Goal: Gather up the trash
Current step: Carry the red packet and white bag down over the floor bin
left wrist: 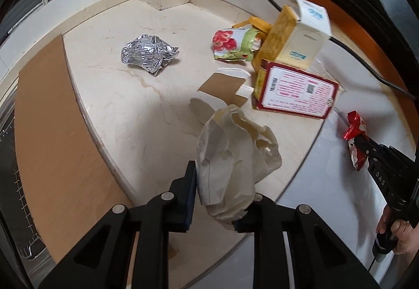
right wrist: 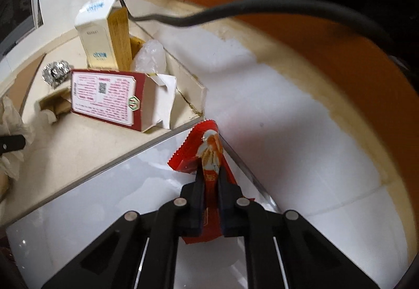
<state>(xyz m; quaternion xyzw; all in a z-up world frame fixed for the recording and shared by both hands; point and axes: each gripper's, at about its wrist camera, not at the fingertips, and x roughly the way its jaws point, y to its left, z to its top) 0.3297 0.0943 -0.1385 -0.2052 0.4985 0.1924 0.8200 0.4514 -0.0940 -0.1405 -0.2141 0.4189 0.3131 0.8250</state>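
The left tool (left wrist: 218,206) is clamped on a crumpled cream paper napkin (left wrist: 235,155) that rises up and away from its jaws over the cream marble bench (left wrist: 125,105), and the right tool (right wrist: 211,184) pinches a red foil snack wrapper (right wrist: 207,155), long axis along the fingers. No bin shows in either view; the crumpled silver foil (left wrist: 148,53) lies well beyond the left tool

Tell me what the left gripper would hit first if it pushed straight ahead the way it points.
The left gripper, already shut on crumpled white paper, would probably press that paper onto the marble counter, near the flattened brown cardboard piece. Depth is hard to judge here.
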